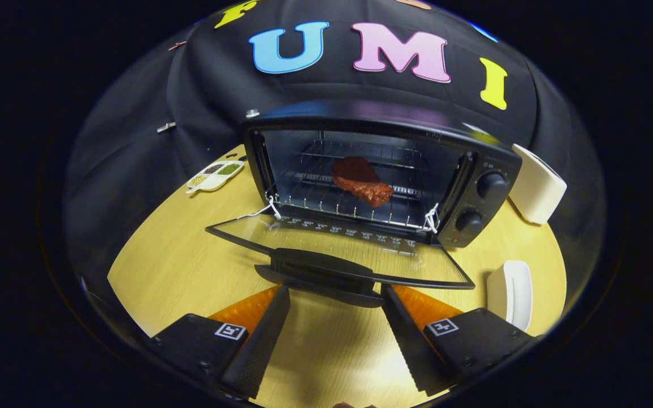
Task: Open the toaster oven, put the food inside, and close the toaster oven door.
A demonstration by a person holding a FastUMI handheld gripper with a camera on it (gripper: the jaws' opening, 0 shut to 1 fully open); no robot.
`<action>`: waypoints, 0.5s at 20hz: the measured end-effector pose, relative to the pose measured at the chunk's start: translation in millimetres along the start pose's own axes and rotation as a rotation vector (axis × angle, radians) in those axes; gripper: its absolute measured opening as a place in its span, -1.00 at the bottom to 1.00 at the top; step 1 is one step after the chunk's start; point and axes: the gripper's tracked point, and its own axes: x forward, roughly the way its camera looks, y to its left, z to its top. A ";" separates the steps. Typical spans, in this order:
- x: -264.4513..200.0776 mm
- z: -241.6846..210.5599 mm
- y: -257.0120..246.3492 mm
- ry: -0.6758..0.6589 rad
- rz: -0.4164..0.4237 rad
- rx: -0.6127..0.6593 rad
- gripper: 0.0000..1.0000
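Note:
A black toaster oven (474, 164) stands on the wooden table (179, 266) beyond my fingers. Its glass door (338, 241) hangs fully down, flat over the table. The door's black handle (323, 272) lies just ahead of my fingertips. A reddish-brown piece of meat (361, 180) rests on the wire rack (326, 201) inside the oven. My gripper (335, 297) is open, its fingers spread wide to either side of the handle, with nothing between them.
A white divided dish (216, 174) with seeds sits left of the oven. A white box-like object (537, 184) stands right of the oven. Another white object (511, 293) lies near my right finger. Two control knobs (482, 201) face me on the oven's right panel.

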 end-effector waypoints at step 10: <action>3.3 111.1 -25.8 -0.152 -0.041 0.057 1.00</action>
